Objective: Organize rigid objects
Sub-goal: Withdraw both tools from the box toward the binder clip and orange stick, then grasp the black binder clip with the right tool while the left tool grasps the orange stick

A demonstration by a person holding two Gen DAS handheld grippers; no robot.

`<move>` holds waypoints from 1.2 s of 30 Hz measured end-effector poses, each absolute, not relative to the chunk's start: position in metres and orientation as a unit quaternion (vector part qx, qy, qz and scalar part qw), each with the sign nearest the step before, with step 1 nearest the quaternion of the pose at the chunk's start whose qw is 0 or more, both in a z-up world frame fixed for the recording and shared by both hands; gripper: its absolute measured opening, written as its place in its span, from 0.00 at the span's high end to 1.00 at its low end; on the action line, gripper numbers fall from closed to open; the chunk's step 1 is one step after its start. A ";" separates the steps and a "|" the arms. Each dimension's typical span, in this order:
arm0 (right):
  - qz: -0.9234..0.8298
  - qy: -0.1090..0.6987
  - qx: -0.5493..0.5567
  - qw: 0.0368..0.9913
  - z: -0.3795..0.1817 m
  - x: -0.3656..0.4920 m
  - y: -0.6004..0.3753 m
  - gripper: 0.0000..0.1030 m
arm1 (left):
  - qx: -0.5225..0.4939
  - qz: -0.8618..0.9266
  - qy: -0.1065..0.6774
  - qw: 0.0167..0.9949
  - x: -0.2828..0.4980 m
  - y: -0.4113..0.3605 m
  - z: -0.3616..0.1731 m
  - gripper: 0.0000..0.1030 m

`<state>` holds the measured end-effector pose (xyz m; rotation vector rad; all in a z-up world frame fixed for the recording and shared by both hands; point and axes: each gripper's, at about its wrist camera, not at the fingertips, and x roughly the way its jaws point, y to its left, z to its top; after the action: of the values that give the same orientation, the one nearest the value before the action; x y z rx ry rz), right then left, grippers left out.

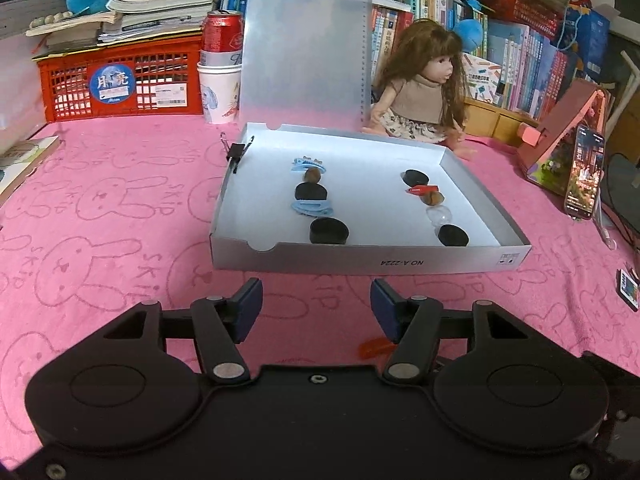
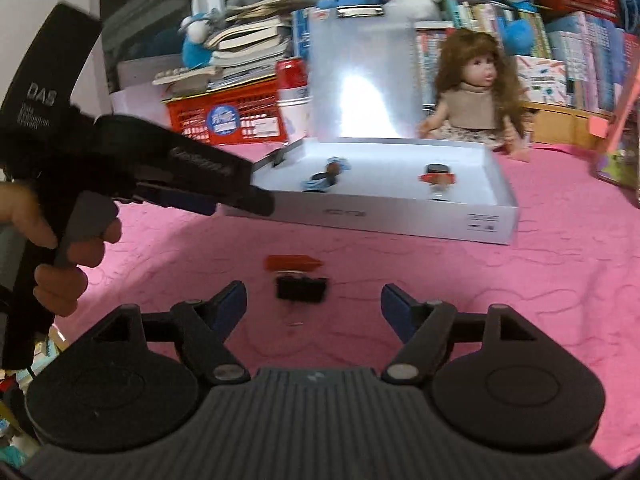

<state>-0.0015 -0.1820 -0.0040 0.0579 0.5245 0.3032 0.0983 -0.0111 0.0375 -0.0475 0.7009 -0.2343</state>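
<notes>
Your right gripper (image 2: 312,304) hovers low over the cloth (image 2: 520,300), jaws wide and empty, with the black clip (image 2: 301,289) lying just ahead between its fingers.

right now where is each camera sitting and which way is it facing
Left wrist: sits on the left tool, low over the pink cloth, facing the open white box and the doll; its own two fingers show, apart.
Right wrist: sits on the right tool, further right, facing a black binder clip and red clip on the cloth; its own spread fingers show, plus the left tool and the hand holding it.
Shared: the box, doll, red crate and red clip.
</notes>
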 end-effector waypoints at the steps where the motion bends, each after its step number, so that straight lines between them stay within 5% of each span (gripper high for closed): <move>1: 0.147 0.257 0.028 0.955 -0.005 0.000 -0.178 0.19 | -0.025 -0.114 0.341 0.933 0.097 -0.010 0.037 0.44; 4: 0.140 0.262 0.033 0.954 -0.009 0.006 -0.170 0.26 | -0.030 -0.110 0.339 0.934 0.095 -0.006 0.038 0.43; 9: 0.118 0.266 0.032 0.956 -0.014 0.010 -0.166 0.65 | -0.040 -0.106 0.340 0.933 0.094 -0.002 0.036 0.43; 36: -0.008 0.226 0.072 0.971 -0.010 0.003 -0.250 0.66 | 0.007 -0.017 0.289 0.957 0.062 -0.087 -0.015 0.30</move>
<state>0.0032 -0.2502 -0.0104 0.1447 0.4572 -0.0165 0.0615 -0.0873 -0.0151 0.0134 0.5869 -0.0352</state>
